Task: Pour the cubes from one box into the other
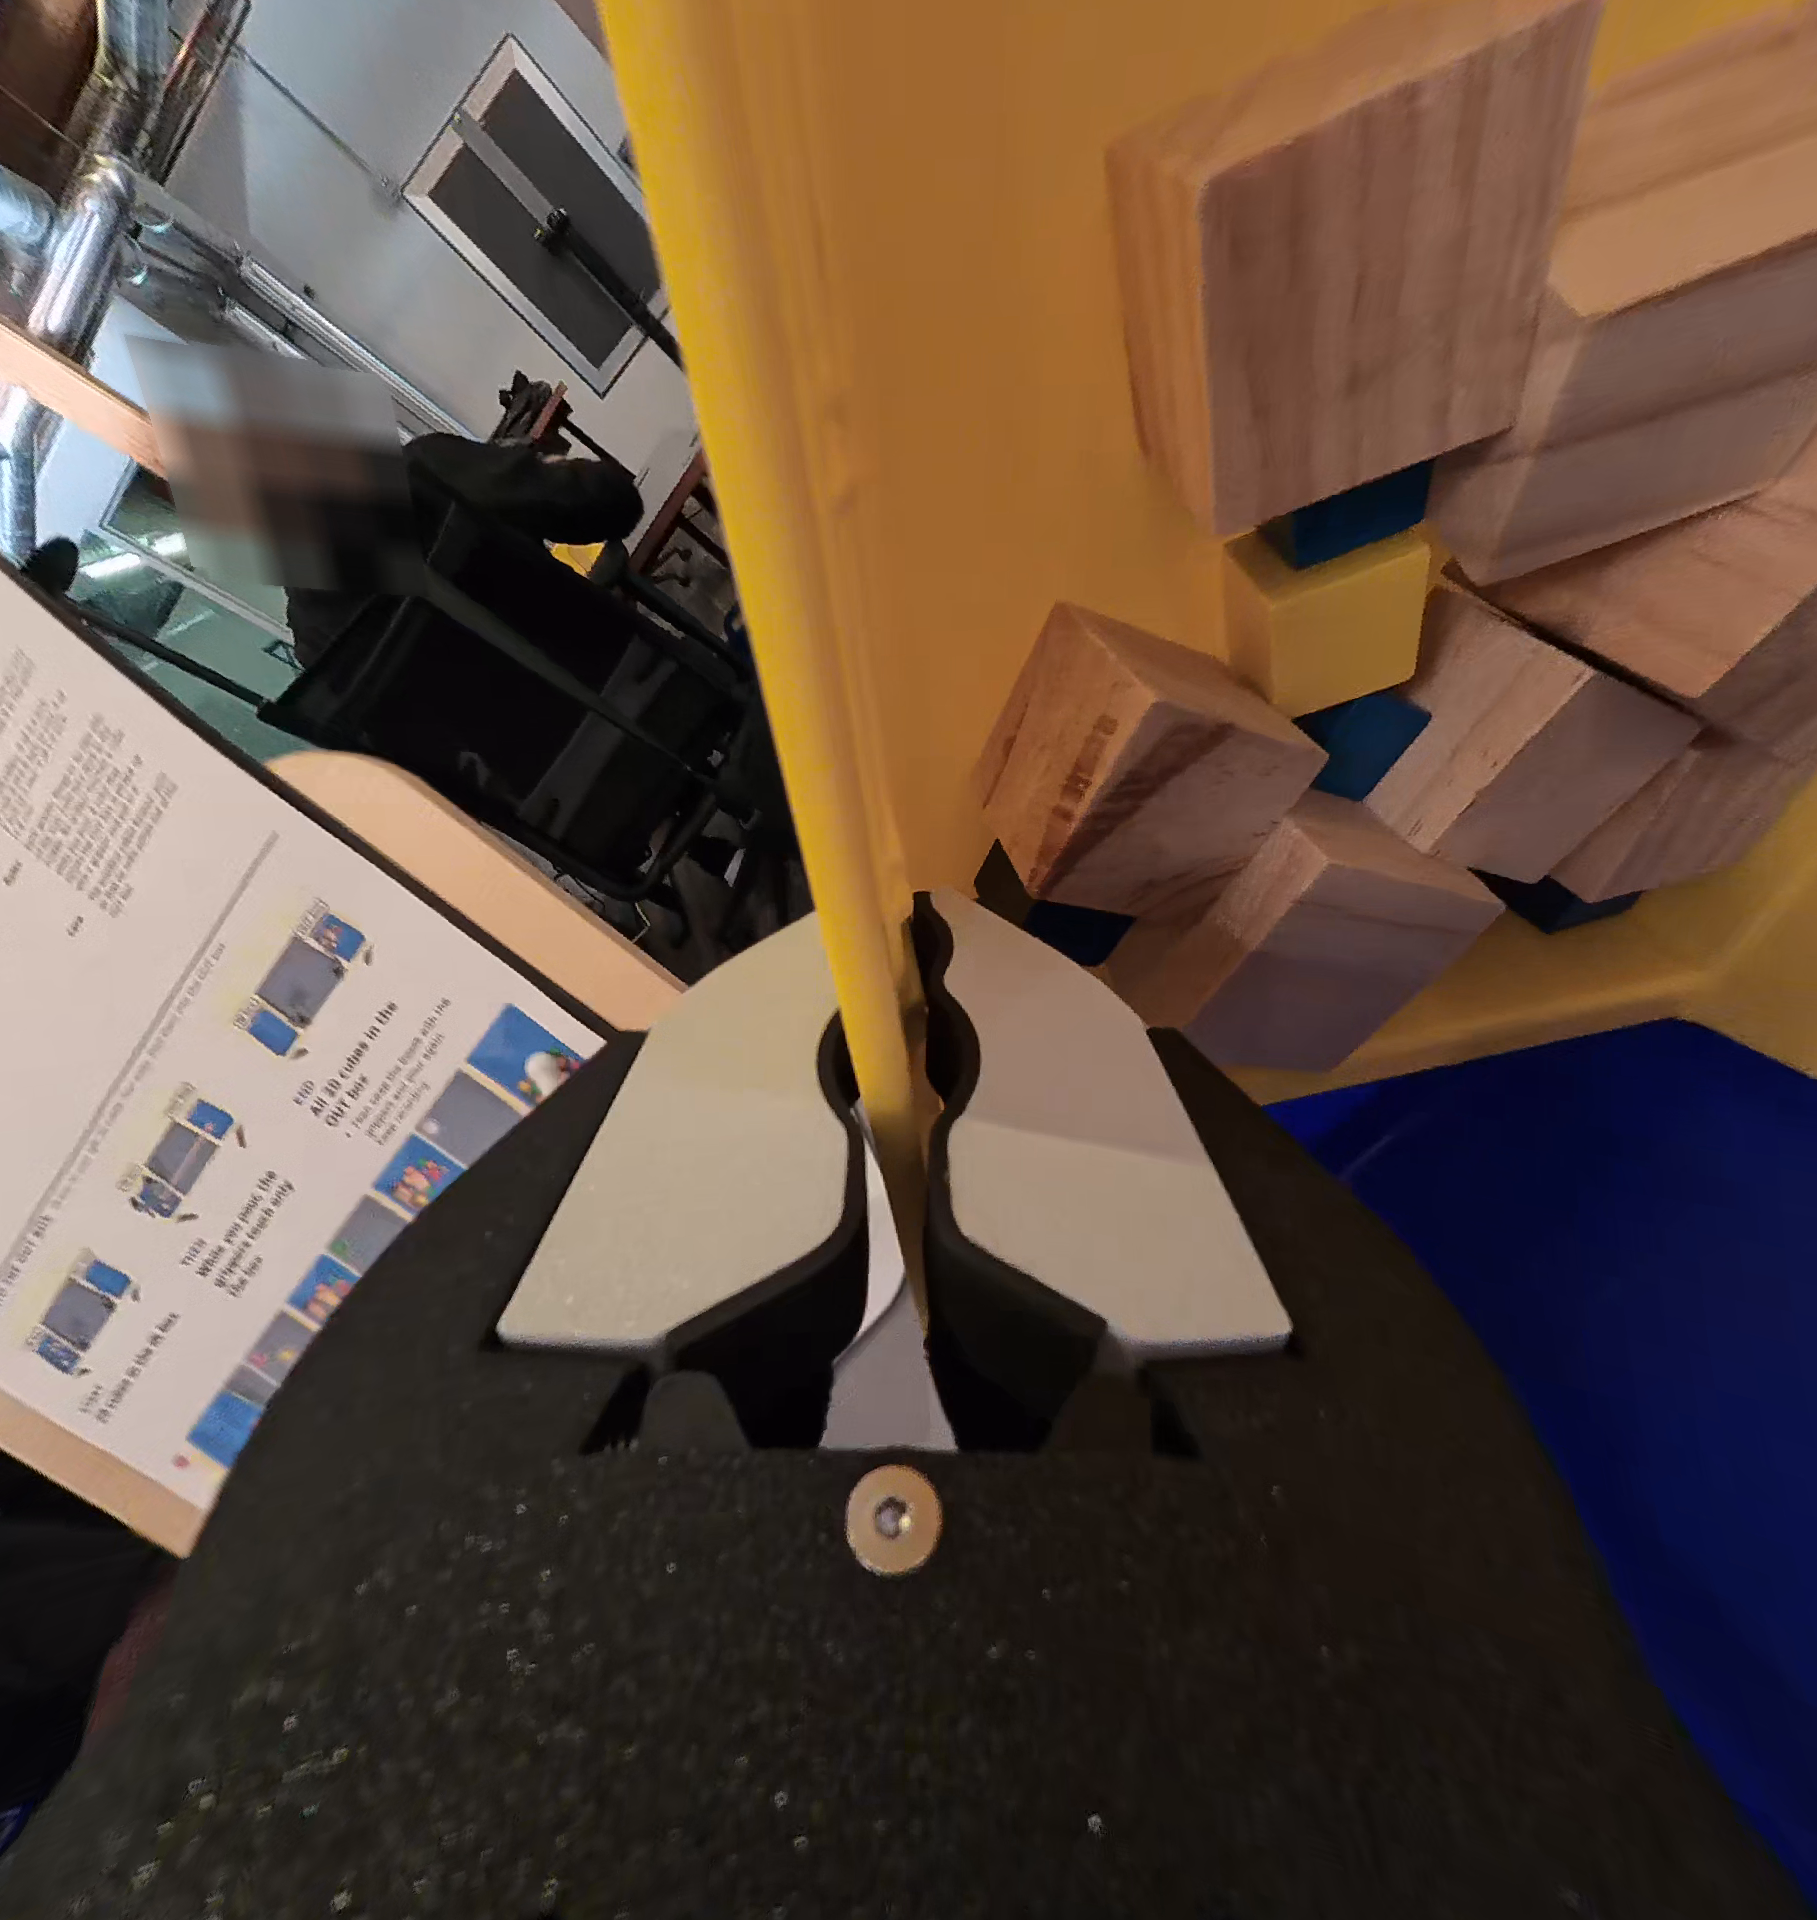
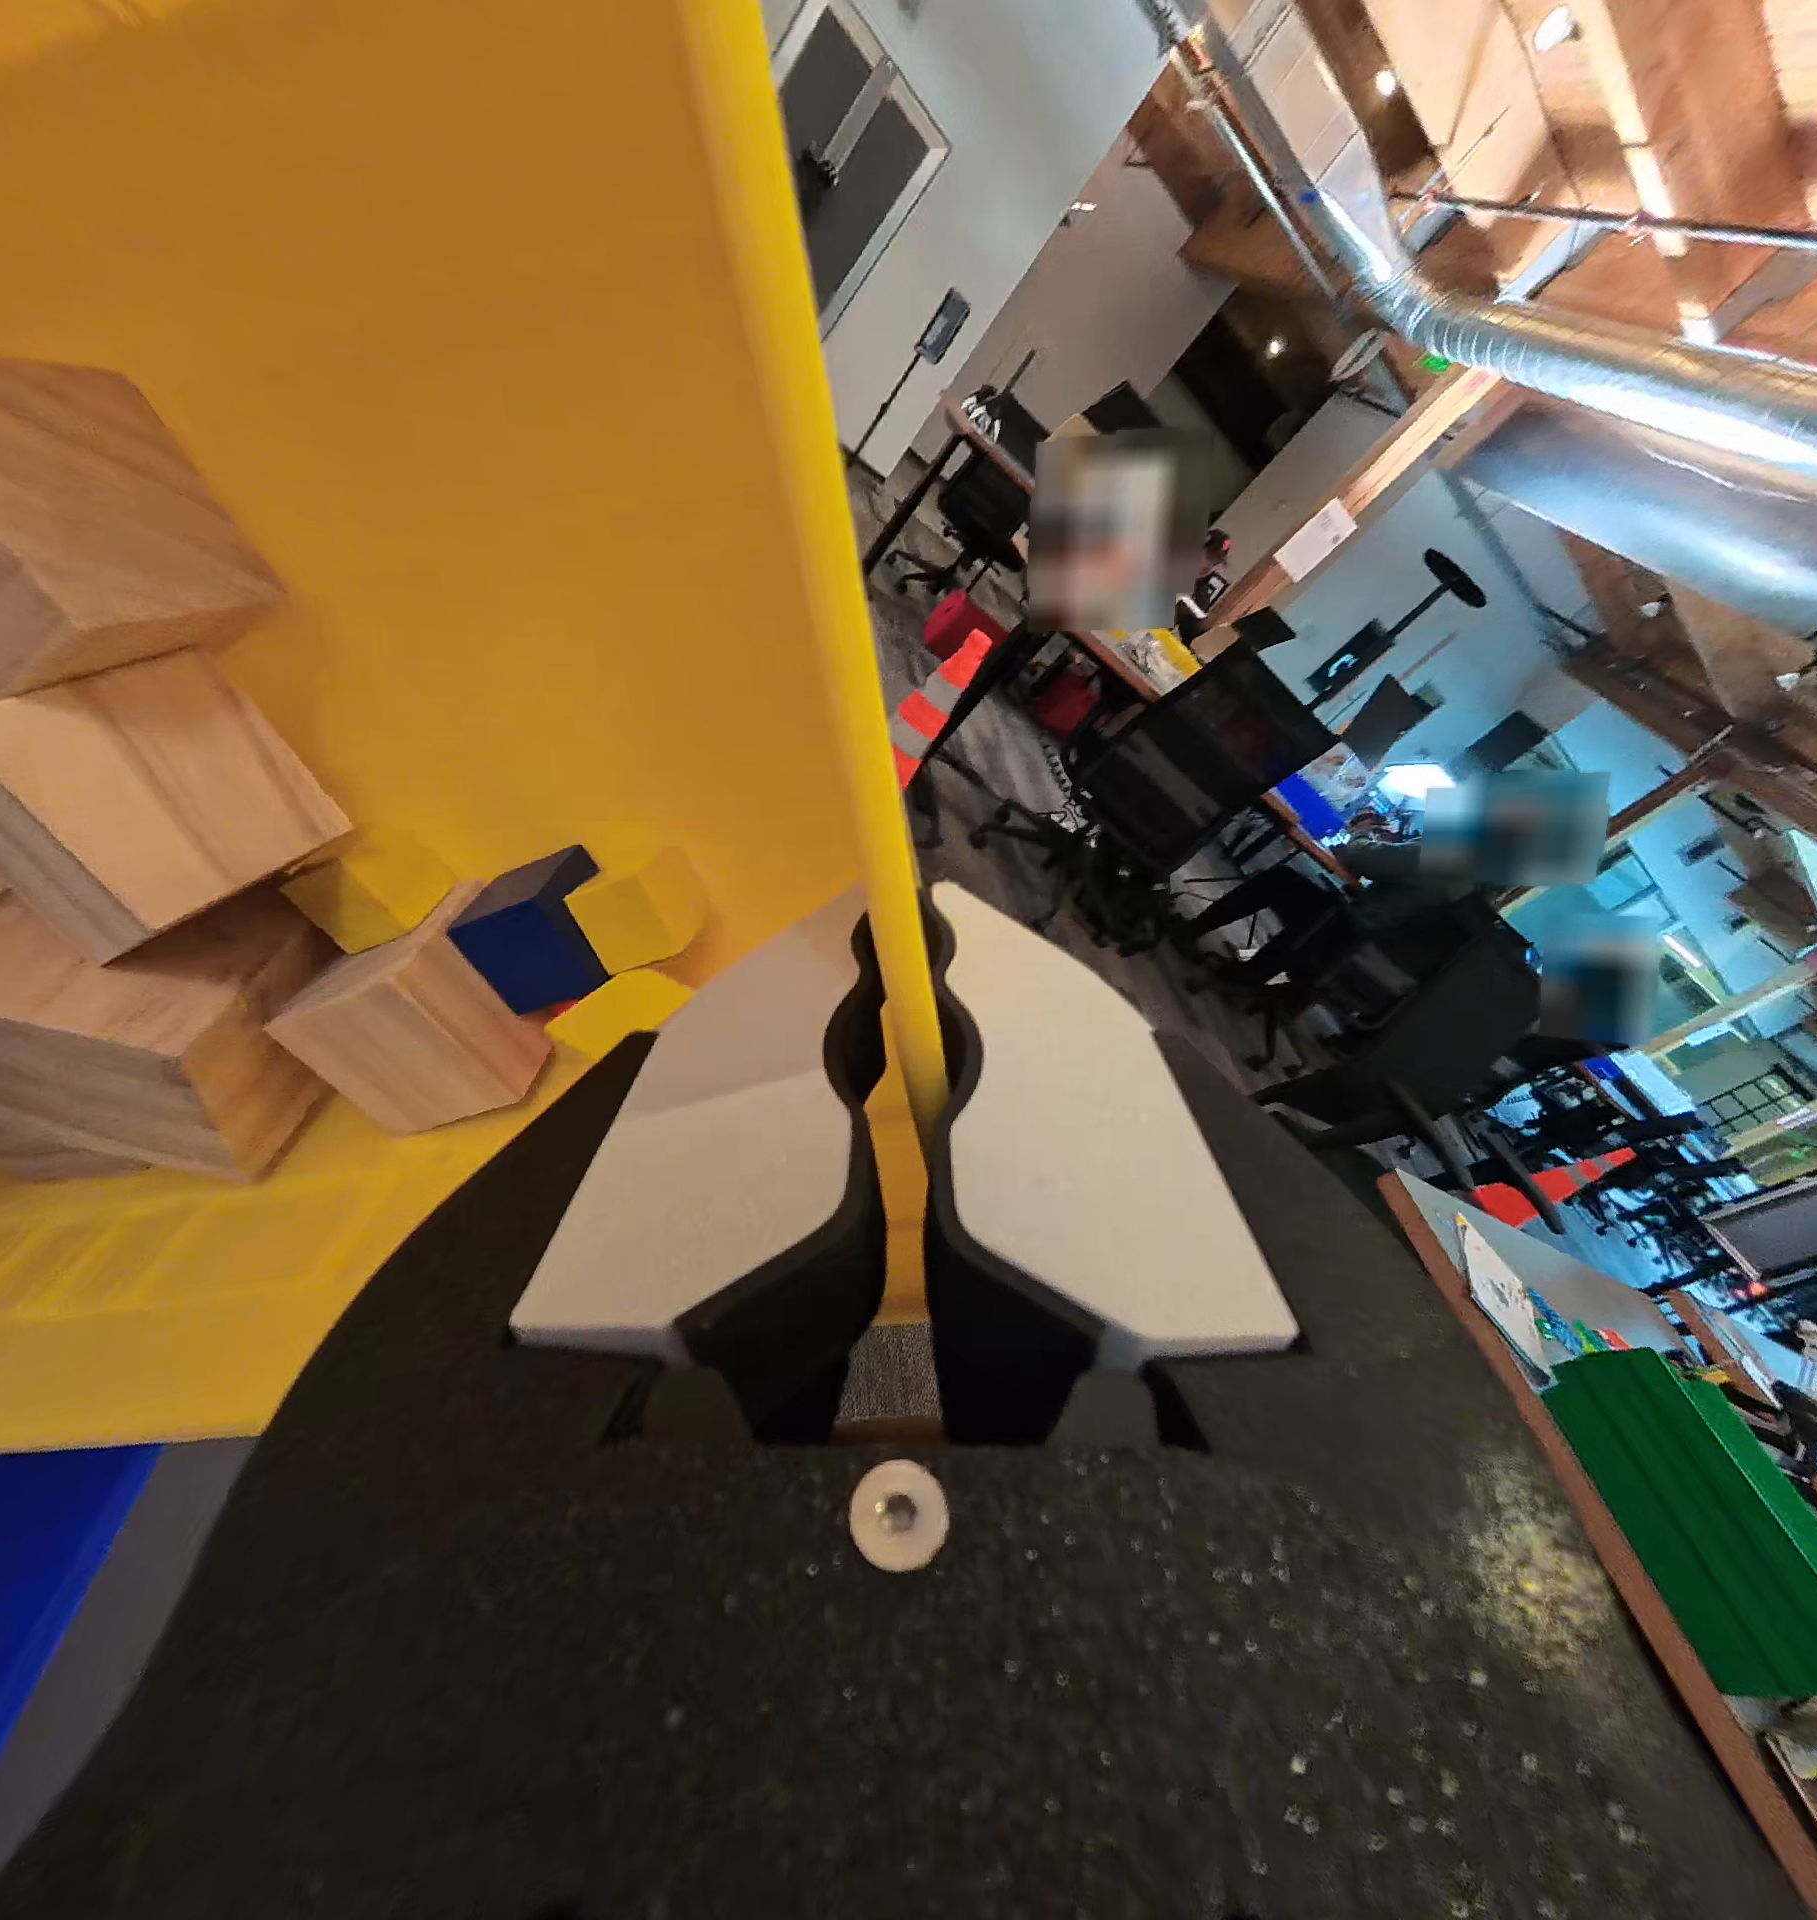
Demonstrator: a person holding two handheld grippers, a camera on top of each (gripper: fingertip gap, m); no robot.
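Office space fills the background of both views, seen steeply tilted: desks, dark chairs (image 2: 1195,790), silver ducting (image 2: 1569,364) under a timber ceiling, and orange cones (image 2: 935,707) on the floor; blurred patches lie over the people seated there.

At the centre is the yellow box (image 1: 935,416), held up and tipped between both tools; its walls are seen edge-on, running from 6 o'clock up to 12 o'clock in each view. The left gripper (image 1: 909,1039) is clamped on one wall, one finger inside the box and one outside; the right gripper (image 2: 909,1039) is clamped likewise on another wall.

Cubes are piled inside, pressed toward the box's lower side. Large wood cubes (image 1: 1371,291) make up most of the pile, at 1 to 3 o'clock in the left view and at 9 o'clock in the right; small blue cubes (image 2: 530,935) and small yellow cubes (image 2: 634,904) are wedged among them.

The blue box (image 1: 1610,1299) is seen beneath, at 4 o'clock in the left view and as a strip at 8 o'clock in the right; no cubes can be seen in the part shown.

An instruction sheet (image 1: 208,987) on a pale table is seen at 9 o'clock in the left view; a green ridged item (image 2: 1714,1507) lies at 4 o'clock in the right.

The task is judged to be at the tipping stage: lifting and gripping are done; the pile is apparently all inside, so the pour itself and the setting down are left. More tilt toward the blue box is judged to be needed.
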